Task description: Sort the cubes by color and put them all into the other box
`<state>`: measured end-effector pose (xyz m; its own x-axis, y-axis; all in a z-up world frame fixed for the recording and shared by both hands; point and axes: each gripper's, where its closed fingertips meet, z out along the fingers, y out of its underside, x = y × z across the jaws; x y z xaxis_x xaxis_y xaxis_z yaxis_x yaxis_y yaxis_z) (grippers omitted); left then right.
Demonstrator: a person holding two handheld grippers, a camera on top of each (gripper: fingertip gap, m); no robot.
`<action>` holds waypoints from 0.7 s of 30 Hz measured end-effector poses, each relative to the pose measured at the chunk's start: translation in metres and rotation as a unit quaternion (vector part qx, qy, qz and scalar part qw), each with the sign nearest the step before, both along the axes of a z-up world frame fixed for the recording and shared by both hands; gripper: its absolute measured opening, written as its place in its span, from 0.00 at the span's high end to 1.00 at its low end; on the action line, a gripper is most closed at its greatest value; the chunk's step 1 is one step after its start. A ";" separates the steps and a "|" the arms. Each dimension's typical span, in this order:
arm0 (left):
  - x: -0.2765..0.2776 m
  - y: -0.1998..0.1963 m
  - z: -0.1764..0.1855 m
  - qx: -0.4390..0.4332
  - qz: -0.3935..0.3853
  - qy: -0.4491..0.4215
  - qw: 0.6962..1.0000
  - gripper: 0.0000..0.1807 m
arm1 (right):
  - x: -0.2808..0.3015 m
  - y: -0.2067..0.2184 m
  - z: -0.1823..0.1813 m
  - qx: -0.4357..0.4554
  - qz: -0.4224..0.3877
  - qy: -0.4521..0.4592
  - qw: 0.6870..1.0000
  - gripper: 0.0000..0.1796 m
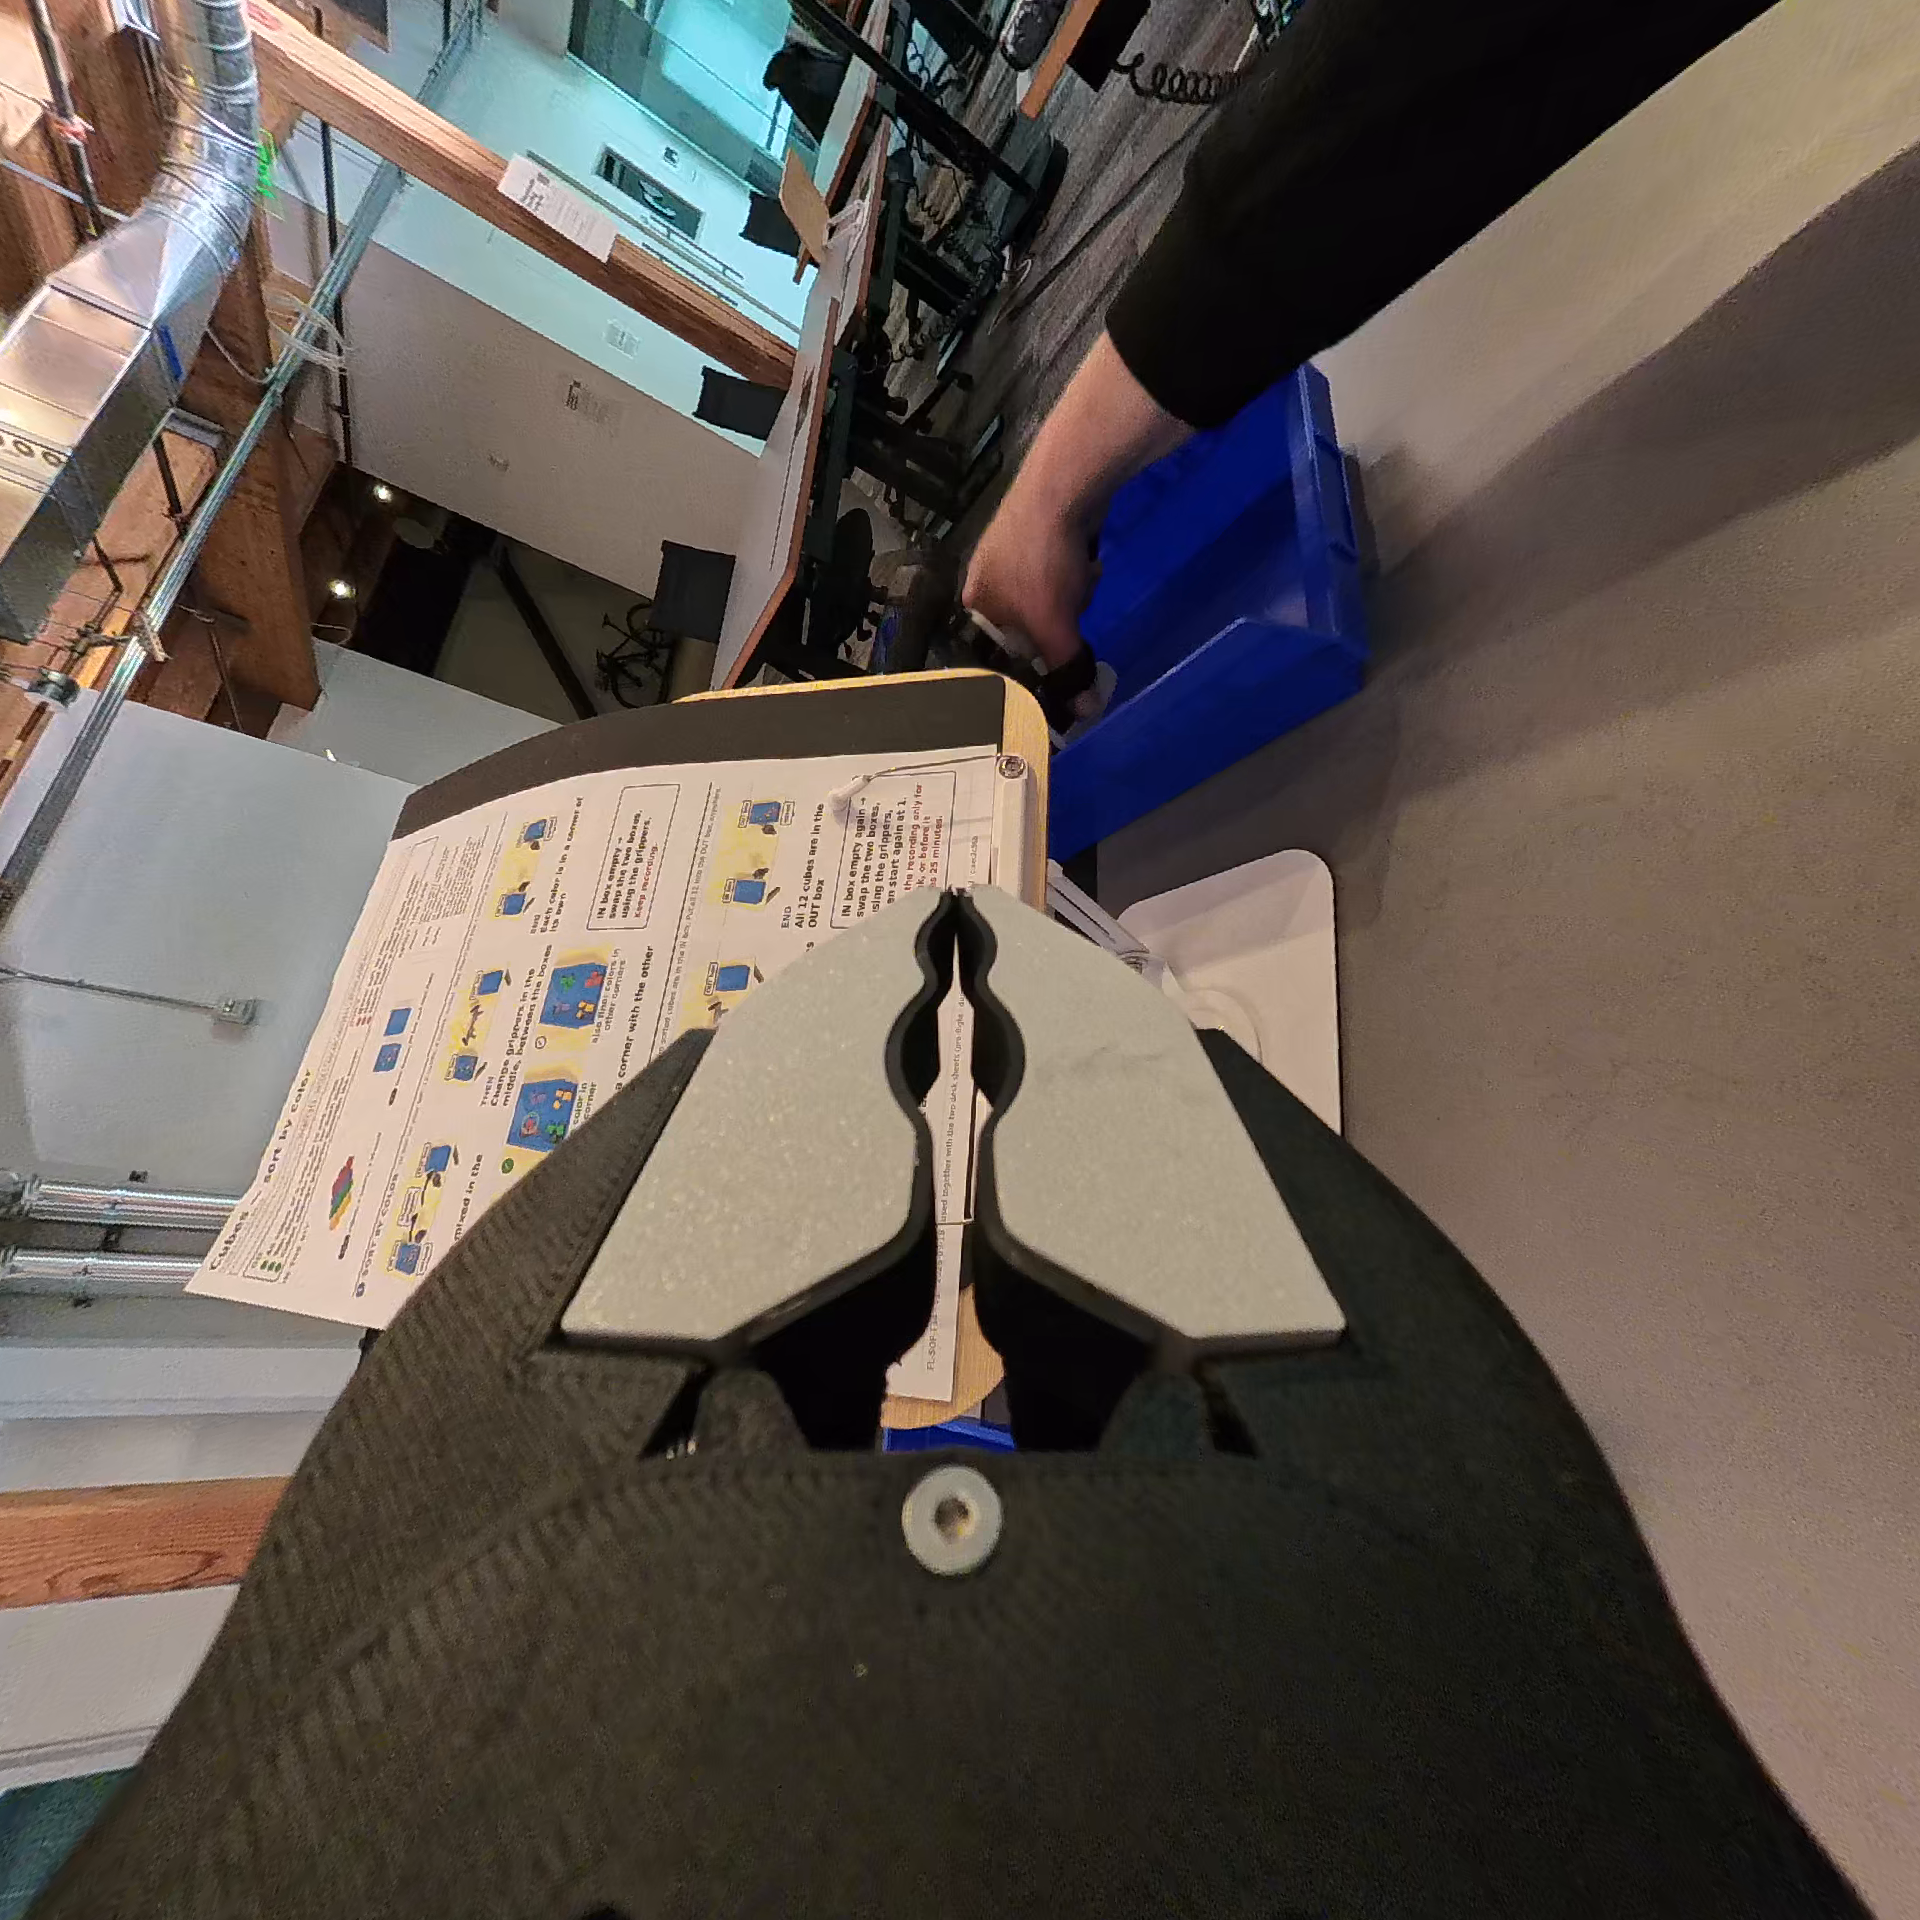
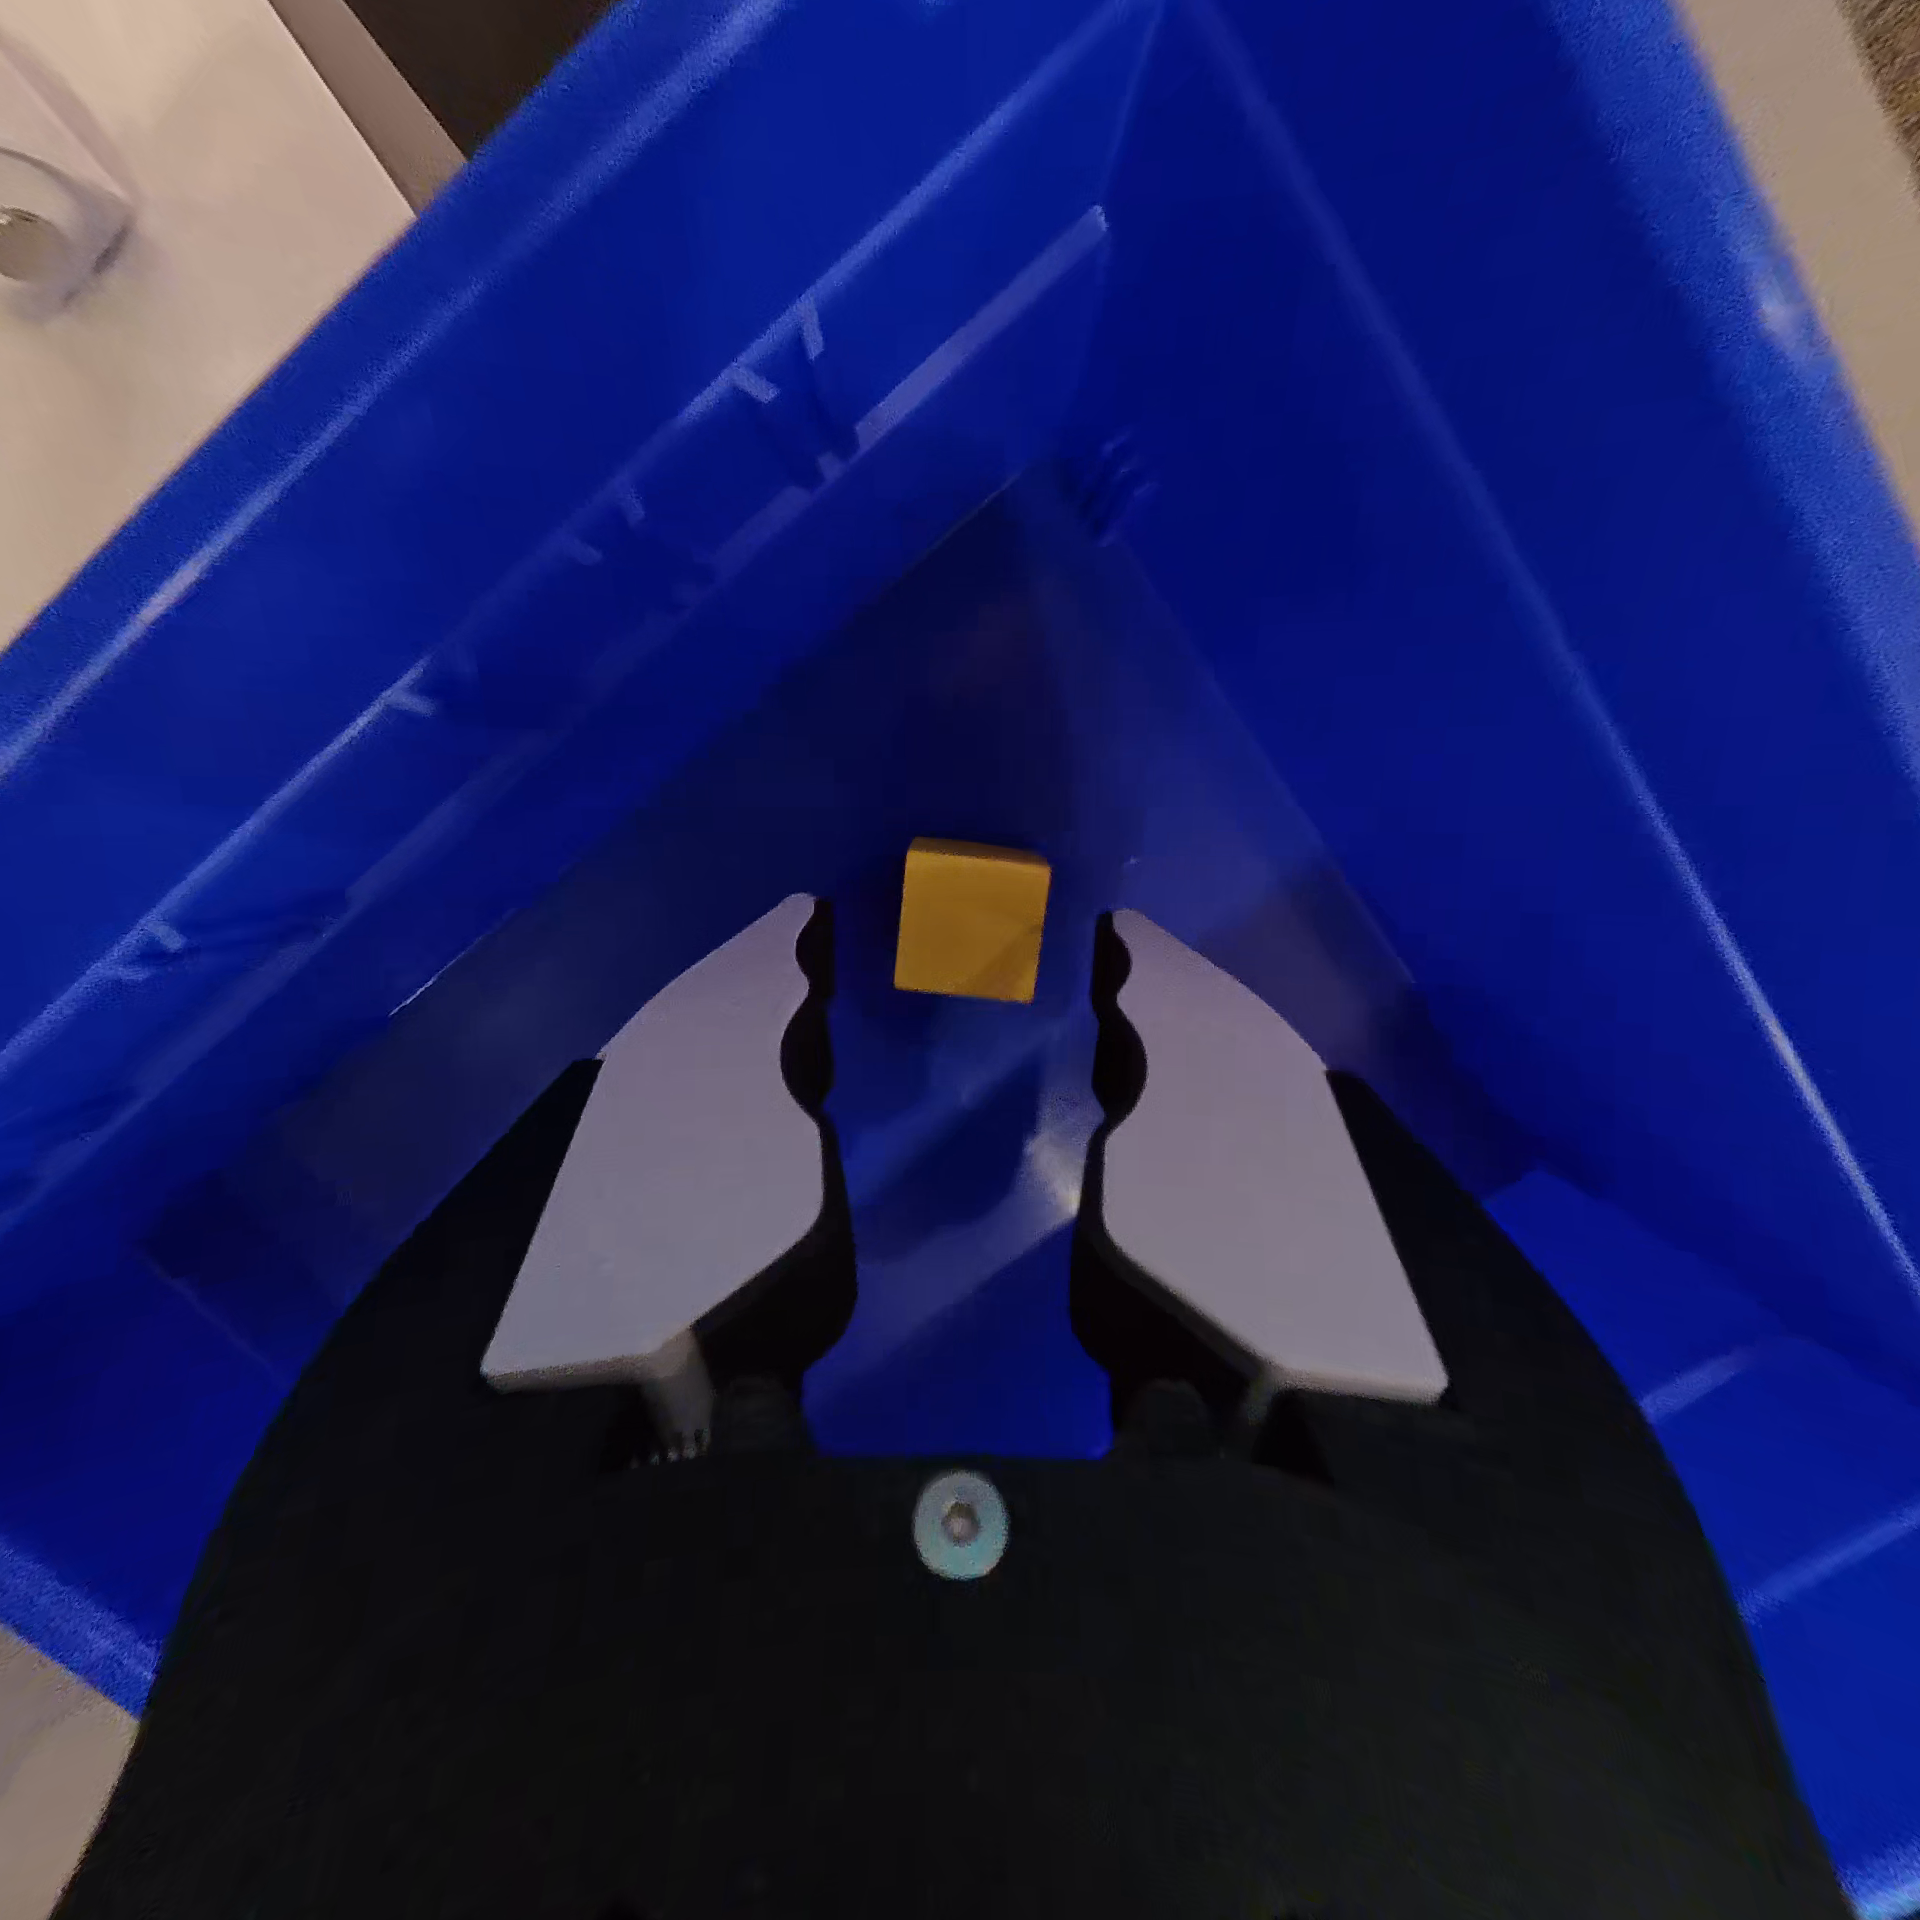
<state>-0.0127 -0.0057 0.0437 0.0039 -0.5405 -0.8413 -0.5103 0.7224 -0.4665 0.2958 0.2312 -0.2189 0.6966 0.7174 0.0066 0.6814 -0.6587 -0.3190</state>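
Observation:
In the right wrist view, a yellow cube lies in the corner of a blue box, on its floor. My right gripper is open inside the box, its fingertips on either side of the cube with gaps on both sides. In the left wrist view, my left gripper is shut and empty, tilted sideways and pointing at an instruction sheet. The same view shows a blue box on the grey table, with a person's hand reaching into it. No other cubes show.
An instruction sheet is clipped to a slanted wooden board past the left gripper. A white stand base sits on the grey table beside the board. A black sleeve crosses above the box. Some 45 centimetres of space lies between my two pairs of fingers.

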 end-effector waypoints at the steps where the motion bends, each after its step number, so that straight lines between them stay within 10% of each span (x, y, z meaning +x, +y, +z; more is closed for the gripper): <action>1: 0.000 0.000 0.000 0.000 0.000 0.000 1.000 1.00 | 0.002 -0.001 0.005 0.006 -0.006 0.004 1.000 0.73; 12: 0.003 -0.002 -0.001 0.003 0.001 0.006 1.000 1.00 | 0.007 -0.012 0.007 0.000 -0.063 0.025 0.998 0.67; 21: 0.002 0.000 -0.003 0.002 0.003 0.009 1.000 1.00 | -0.002 -0.004 -0.004 0.006 -0.009 0.026 1.000 0.85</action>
